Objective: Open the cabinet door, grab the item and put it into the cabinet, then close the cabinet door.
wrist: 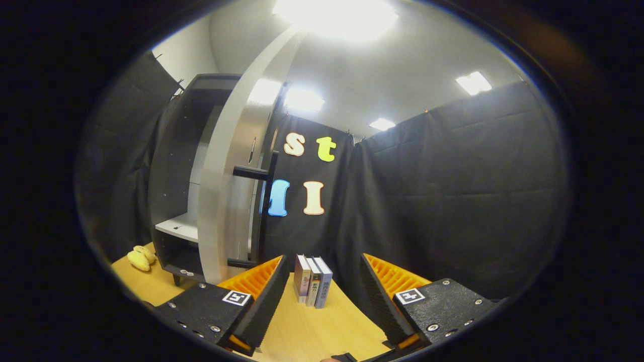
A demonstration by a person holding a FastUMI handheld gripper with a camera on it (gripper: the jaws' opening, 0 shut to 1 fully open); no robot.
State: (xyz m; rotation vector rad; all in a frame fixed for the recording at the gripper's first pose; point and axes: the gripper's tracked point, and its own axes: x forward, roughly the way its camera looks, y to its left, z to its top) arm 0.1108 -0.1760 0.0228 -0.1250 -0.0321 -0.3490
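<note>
Gripper view, looking forward along the two fingers: the gripper (pixel 322 301) is hanging released above the wooden table (pixel 307 332), its jaws standing wide apart and grasping nothing, with bare tabletop showing between them. Just ahead of the fingertips, in line with the gap and nearer the left finger, three books (pixel 313 286) are standing upright side by side, touching one another, with their spines facing the gripper; their long axis is running vertically, and the row is resting on the table in front of the black cloth wall (pixel 443 201). To the left of the books the cabinet (pixel 176 176) is standing on short legs on the table, its dark frame rising well above the fingers. Its pale door (pixel 229 171) is standing open, swung out toward the gripper so that its edge and outer face are showing, and a dark bar handle (pixel 269 206) is projecting from the door, running vertically between two brackets. Behind the door the cabinet's interior is showing a pale shelf (pixel 178 226) with open space above it. A small yellow item (pixel 141 259) is lying on the table to the left of the cabinet's foot, well apart from the books and the gripper; its exact kind cannot be told. Bright ceiling lights (pixel 337 15) are glaring overhead.
</note>
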